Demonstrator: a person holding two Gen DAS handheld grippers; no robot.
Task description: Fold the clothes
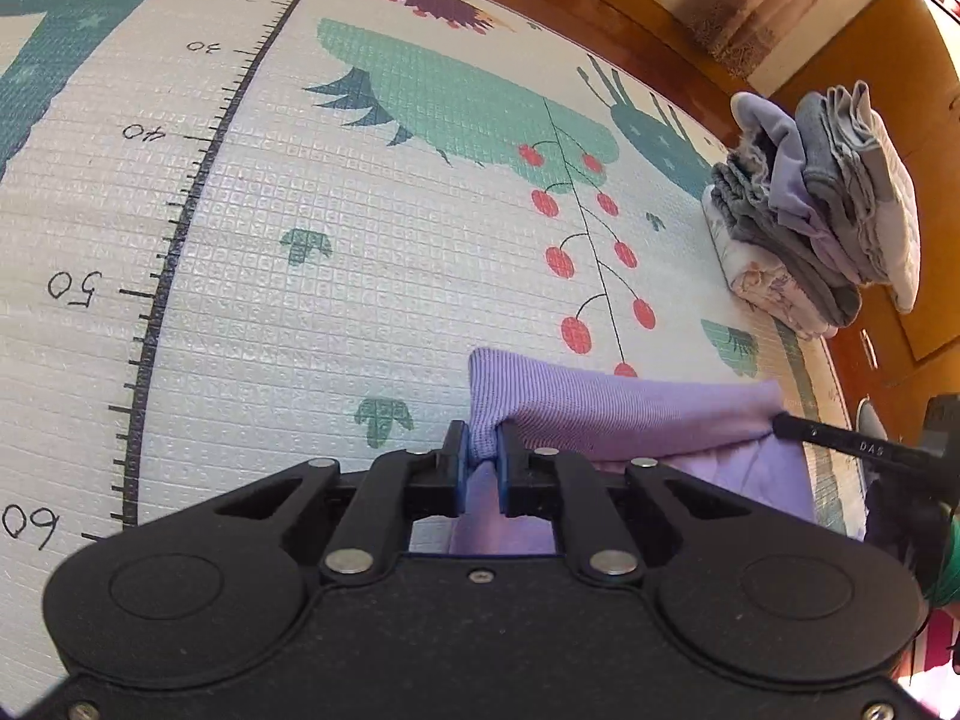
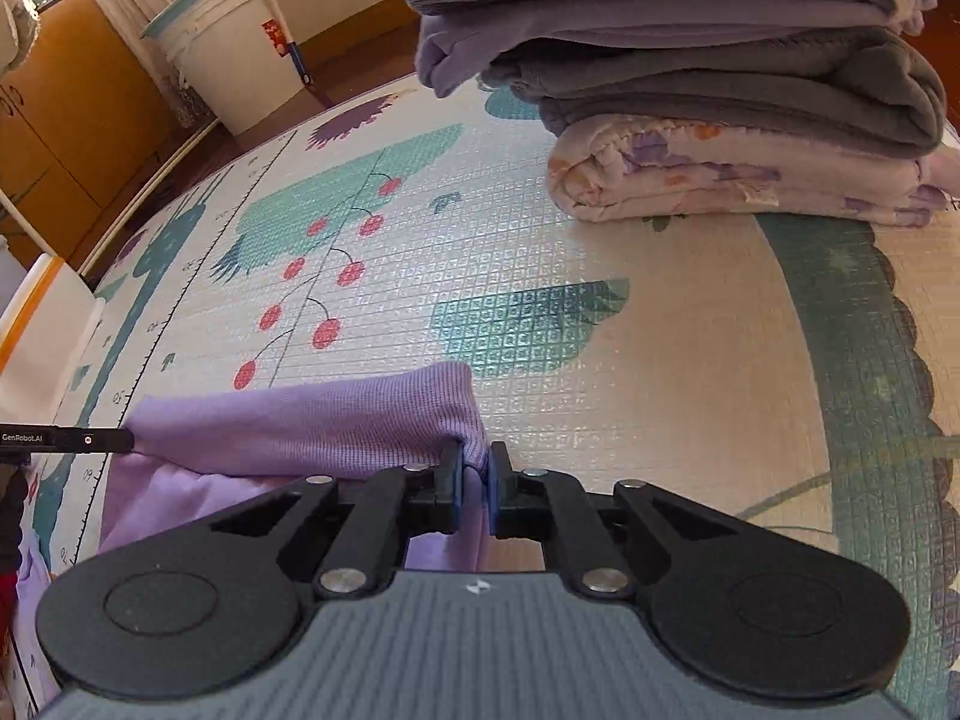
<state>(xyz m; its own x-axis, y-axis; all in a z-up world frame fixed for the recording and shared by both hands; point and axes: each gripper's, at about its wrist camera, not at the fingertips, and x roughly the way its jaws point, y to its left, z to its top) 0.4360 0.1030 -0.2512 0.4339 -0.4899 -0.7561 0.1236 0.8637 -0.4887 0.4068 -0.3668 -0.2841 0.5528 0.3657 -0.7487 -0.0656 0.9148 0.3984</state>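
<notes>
**Patterned foam play mat, one lilac garment mid-fold, a stack already done**

Left wrist view: white embossed foam play mat [image 1: 336, 252] with printed ruler, teal trees and red berries, wooden floor beyond its far edge. Far right on the mat, tidy stack of folded grey, lilac and floral clothes [image 1: 816, 210], evidently finished. Near centre, left gripper [image 1: 483, 456] pinching the left corner of a lilac ribbed-knit garment [image 1: 630, 414], blue pads pressed onto the cloth. Band of fabric stretched rightward to the black tip of the right gripper [image 1: 786, 423], rest of the garment hanging below.

Right wrist view: same mat [image 2: 660, 360]; white bucket [image 2: 234, 48] beyond it, far left. Folded stack [image 2: 720, 90] far right, close ahead. Right gripper [image 2: 476, 474] clamped on the garment's [image 2: 312, 420] right corner, the left gripper's tip [image 2: 114, 440] at the other end.

Judged progress: several pieces folded; this one gripped by both corners, edge taut, fold itself not yet laid, stacking left.
</notes>
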